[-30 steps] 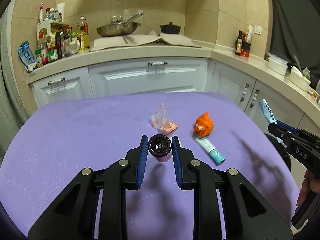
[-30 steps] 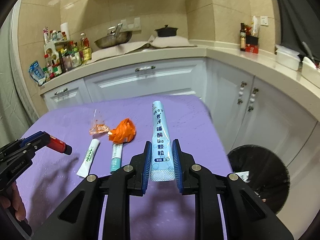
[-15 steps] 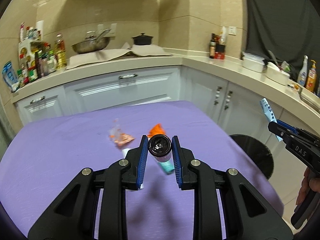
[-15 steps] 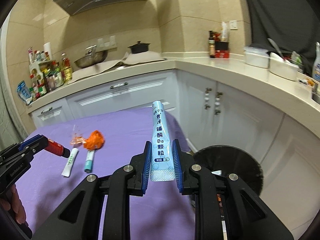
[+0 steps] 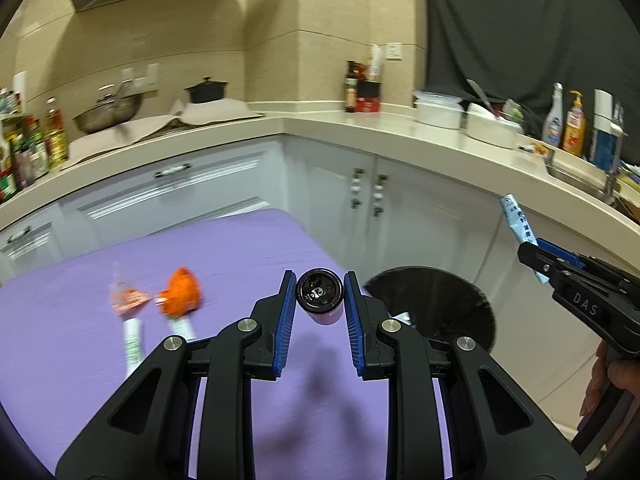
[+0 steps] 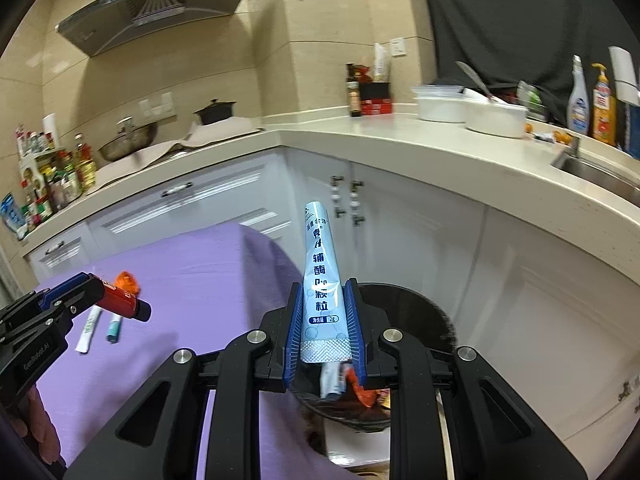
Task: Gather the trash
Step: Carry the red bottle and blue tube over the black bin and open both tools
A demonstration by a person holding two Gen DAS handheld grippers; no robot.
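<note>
My left gripper (image 5: 319, 300) is shut on a small red bottle with a black cap (image 5: 320, 297), held above the purple table's right edge. From the right wrist view the same bottle (image 6: 124, 305) sticks out of the left gripper (image 6: 102, 294). My right gripper (image 6: 324, 316) is shut on a light blue sachet (image 6: 322, 276) that stands upright, over the black trash bin (image 6: 416, 316) beside the table. In the left wrist view the right gripper (image 5: 532, 250) holds that sachet (image 5: 520, 228) above the bin (image 5: 452, 300).
On the purple table (image 5: 224, 252) lie an orange wrapper (image 5: 180, 292), a clear wrapper (image 5: 126, 300) and two small tubes (image 6: 114, 326). Trash lies in the bin. White cabinets and a counter with pots, bottles and tubs run behind.
Both grippers have swung to the right with their loads, from over the table to the table's right edge and the bin. Neither grip has changed.
</note>
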